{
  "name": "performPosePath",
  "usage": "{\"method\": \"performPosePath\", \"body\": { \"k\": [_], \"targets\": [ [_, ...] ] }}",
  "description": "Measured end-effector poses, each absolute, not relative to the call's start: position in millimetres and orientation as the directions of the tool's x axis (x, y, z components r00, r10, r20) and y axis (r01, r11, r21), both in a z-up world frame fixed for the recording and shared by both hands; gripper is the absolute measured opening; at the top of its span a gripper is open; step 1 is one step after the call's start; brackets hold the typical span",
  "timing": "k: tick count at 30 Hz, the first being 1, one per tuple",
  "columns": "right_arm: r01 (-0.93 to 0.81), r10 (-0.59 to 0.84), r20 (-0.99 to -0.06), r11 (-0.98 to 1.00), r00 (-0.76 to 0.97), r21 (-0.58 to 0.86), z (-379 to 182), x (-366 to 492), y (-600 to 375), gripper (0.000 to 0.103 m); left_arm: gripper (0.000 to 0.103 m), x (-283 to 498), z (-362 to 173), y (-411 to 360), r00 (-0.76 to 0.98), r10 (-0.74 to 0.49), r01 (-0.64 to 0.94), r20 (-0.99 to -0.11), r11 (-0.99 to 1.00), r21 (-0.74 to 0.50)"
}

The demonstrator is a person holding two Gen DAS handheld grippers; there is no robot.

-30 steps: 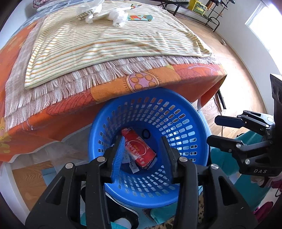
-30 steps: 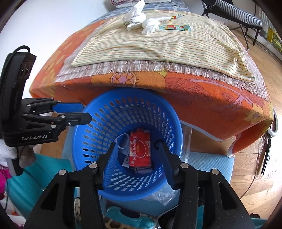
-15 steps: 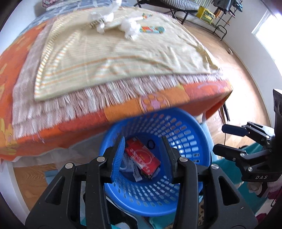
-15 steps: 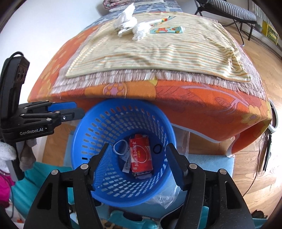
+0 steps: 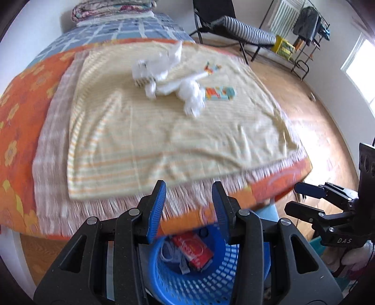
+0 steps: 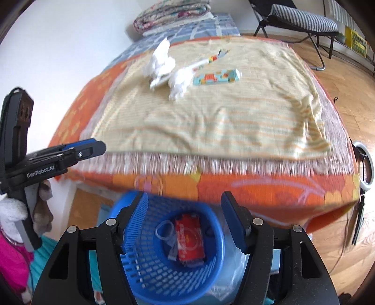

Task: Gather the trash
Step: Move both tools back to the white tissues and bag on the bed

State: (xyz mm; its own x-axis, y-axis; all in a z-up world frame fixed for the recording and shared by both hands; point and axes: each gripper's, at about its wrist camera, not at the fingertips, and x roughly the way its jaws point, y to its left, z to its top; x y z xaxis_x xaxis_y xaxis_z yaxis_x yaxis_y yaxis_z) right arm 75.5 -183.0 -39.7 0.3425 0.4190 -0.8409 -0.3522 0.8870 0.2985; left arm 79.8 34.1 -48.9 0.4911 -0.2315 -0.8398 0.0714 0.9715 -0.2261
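Both grippers have lifted and tipped toward the bed since a second ago, so the blue basket (image 5: 199, 276) has slid from the middle of each view down to the near edge. It sits on the floor just against the bed's near side, holding a red packet (image 6: 189, 237) and some small scraps.

On the left gripper (image 5: 188, 211) the fingers stand apart with nothing between them. The right gripper (image 6: 185, 223) has just been spreading its fingers, and they too are released and empty; it also shows at the right edge of the left view.

On the bed (image 5: 21, 131), an orange flowered cover carries a pale striped blanket (image 6: 225, 122) with a fringe along its near edge. Toward the far side of that blanket lies the trash left to gather: crumpled white tissues (image 5: 164, 72) in a loose heap, and just to their right a flat colourful box (image 6: 216, 77). A folded quilt (image 6: 172, 13) rests at the bed's far end. A striped folding chair (image 5: 239, 27) stands on the wooden floor to the far right.
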Motion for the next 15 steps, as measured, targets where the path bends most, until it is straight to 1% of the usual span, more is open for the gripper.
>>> {"method": "performPosePath", "body": {
  "k": [2,4,9,15],
  "targets": [
    [-0.357,0.417,-0.833,0.888,0.365,0.288,-37,86,-182,0.068,0.041,91,-42,38,0.510,-0.229,0.066,-0.829,0.972,-0.228],
    [-0.372,0.410,-0.825,0.889,0.389,0.267,-35,96,-178,0.070,0.041,101,-36,41,0.522,-0.229,0.061,-0.821,0.971,-0.232],
    [-0.411,0.401,-0.810,0.885,0.428,0.221,-31,117,-165,0.071,0.041,128,-28,48,0.554,-0.210,0.038,-0.805,0.973,-0.228],
    [-0.424,0.407,-0.805,0.879,0.431,0.217,-33,148,-154,0.072,0.041,166,-25,47,0.574,-0.199,0.019,-0.794,0.973,-0.230]
  ]
}}
